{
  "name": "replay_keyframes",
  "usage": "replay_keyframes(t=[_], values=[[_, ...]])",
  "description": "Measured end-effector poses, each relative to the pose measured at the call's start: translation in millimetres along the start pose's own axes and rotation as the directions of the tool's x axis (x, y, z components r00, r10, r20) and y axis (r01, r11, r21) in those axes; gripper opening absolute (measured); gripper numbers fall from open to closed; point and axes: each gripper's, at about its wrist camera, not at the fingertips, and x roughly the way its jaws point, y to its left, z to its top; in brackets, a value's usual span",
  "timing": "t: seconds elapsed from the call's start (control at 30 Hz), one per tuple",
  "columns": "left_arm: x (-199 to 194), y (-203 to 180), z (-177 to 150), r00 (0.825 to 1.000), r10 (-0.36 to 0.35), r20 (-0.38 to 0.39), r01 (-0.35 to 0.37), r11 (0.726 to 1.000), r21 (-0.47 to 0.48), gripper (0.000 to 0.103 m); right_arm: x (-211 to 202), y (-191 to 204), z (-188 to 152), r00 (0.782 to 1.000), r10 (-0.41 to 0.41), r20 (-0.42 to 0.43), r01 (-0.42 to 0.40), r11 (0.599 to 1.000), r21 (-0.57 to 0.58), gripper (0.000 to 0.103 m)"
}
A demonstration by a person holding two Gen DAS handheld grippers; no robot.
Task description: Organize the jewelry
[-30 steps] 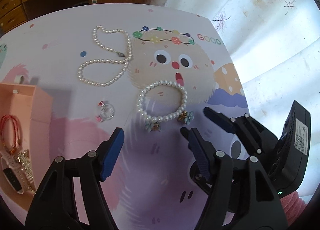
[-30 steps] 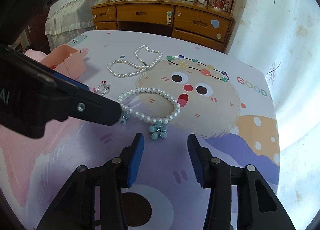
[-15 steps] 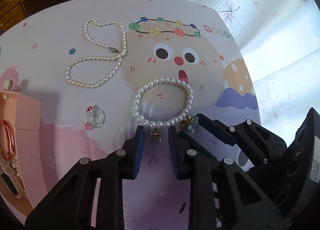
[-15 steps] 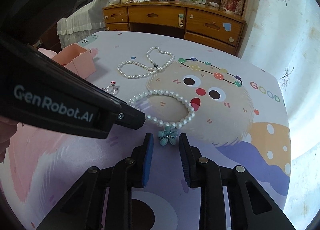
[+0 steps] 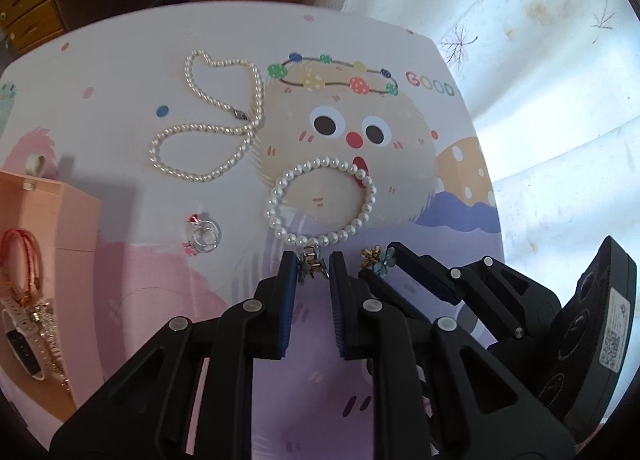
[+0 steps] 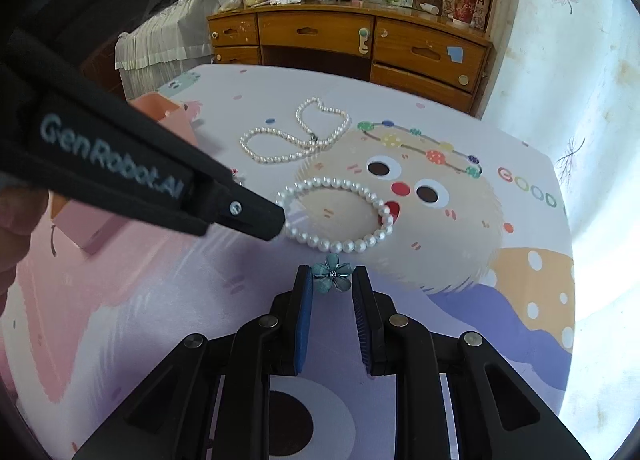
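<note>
Pinching a flower charm (image 5: 308, 266) of the pearl bracelet (image 5: 320, 199) near the table's (image 5: 120, 59) front edge, the left gripper (image 5: 313, 267) and the right gripper (image 6: 331, 279), clamped on the other flower charm (image 6: 332, 277), next need a joint lift toward the pink box (image 5: 44, 219) at the left edge.

Both tools are matte black plastic, built from angular linkage arms with triangular cut-outs and round silver rivets at the joints. The left gripper (image 5: 313, 274) and the right gripper (image 6: 331, 288) each carry ribbed blue pads (image 6: 305, 320) on the inner faces of their fingers. One finger's side reads "GenRobot.AI" in pale grey lettering beside a small screw. A white QR label sits on the right tool's black housing.
</note>
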Motion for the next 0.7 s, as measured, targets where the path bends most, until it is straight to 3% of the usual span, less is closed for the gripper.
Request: replay_keyframes(t=[0.37,0.7], values=[[-87.3,2.6,-8.6,0.993,0.017,0.12,-0.016,1.0,-0.007,0.014,-69.3,29.3,31.5,0.996,0.011,0.093,-0.011,1.0,-0.003,0.02],[-150.1,26.3,-65.0,0.988,0.038,0.153,-0.033,0.999,-0.038,0.014,-133.3,86.1,32.7,0.993,0.005,0.116,-0.003,1.0,-0.014,0.02]])
